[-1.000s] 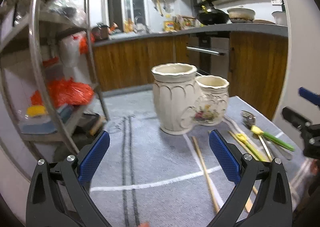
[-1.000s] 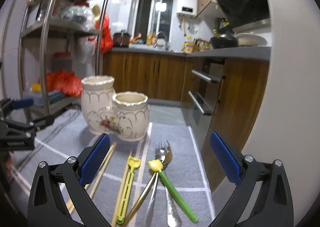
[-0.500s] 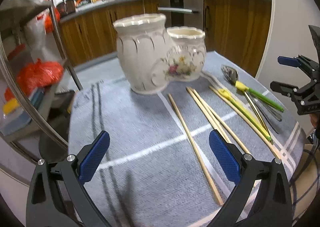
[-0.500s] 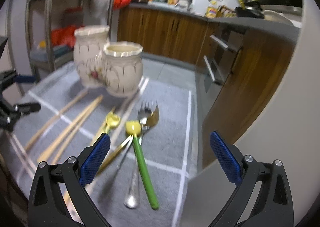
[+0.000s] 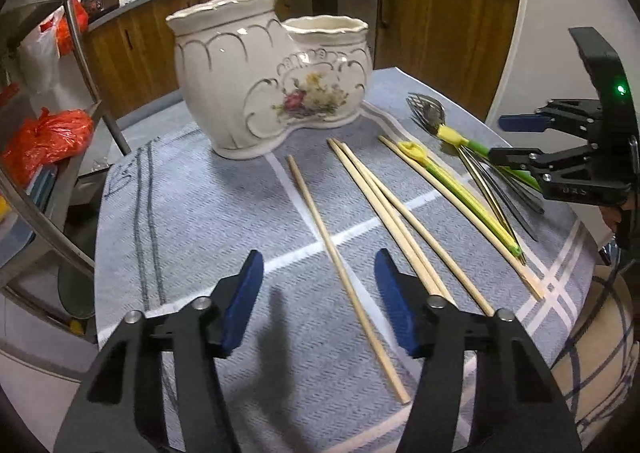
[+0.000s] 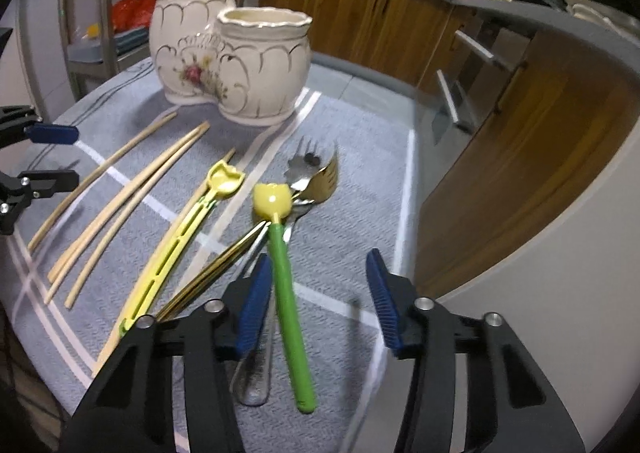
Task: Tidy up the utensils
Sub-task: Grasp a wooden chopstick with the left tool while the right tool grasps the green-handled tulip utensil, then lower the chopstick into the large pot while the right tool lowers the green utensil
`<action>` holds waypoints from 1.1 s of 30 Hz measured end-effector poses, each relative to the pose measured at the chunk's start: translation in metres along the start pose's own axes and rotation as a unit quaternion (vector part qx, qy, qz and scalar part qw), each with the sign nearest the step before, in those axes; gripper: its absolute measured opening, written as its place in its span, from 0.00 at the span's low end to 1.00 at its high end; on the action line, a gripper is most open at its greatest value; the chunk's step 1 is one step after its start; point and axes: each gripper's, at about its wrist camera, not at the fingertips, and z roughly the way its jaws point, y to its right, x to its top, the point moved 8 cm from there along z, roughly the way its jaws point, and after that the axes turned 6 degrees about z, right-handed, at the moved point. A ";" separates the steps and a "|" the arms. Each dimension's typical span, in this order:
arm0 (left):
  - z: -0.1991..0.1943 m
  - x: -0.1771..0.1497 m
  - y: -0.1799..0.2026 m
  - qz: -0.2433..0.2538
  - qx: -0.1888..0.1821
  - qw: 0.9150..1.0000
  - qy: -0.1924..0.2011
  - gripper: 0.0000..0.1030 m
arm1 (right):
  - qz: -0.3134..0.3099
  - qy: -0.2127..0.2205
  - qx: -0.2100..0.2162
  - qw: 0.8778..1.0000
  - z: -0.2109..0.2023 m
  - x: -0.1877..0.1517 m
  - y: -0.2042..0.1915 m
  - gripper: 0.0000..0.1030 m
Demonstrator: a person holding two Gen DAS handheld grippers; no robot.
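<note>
A cream ceramic twin-pot holder (image 5: 264, 81) (image 6: 232, 53) stands upright at the far side of the grey cloth (image 5: 192, 213). Several wooden chopsticks (image 5: 384, 205) (image 6: 120, 197) lie loose in front of it. My left gripper (image 5: 318, 289) hovers over one chopstick (image 5: 340, 265); its jaws are closing, with the stick between them and untouched. My right gripper (image 6: 320, 285) is closing too, above a green-handled utensil with a yellow head (image 6: 286, 293) that lies close to its left pad. Beside that rest a yellow plastic utensil (image 6: 176, 245) and metal forks (image 6: 316, 173).
A steel shelf rack holding orange bags (image 5: 48, 137) stands left of the table. Wooden cabinets and an oven front (image 6: 460, 93) lie beyond, and a white wall (image 6: 560, 253) is at the right. The cloth's near edge runs just under both grippers.
Both grippers have tipped downward and dropped closer to the cloth. Their jaws, wide apart earlier, now stand about half as wide. The utensils have not moved.
</note>
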 end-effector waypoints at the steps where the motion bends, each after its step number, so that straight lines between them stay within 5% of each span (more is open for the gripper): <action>1: 0.000 0.000 0.001 0.000 -0.002 1.000 -0.003 0.48 | 0.000 -0.005 0.005 1.000 0.001 0.000 -0.001 0.41; 12: 0.011 -0.007 0.004 0.001 -0.004 1.000 0.000 0.10 | 0.003 -0.006 0.039 0.999 0.011 0.004 -0.014 0.12; 23: 0.000 -0.001 -0.007 0.014 -0.009 0.999 0.028 0.06 | 0.031 0.046 0.047 0.997 -0.016 0.012 -0.003 0.10; 33: -0.049 0.024 -0.018 0.018 -0.023 0.987 0.155 0.06 | 0.077 0.158 0.090 0.980 -0.060 0.059 -0.011 0.10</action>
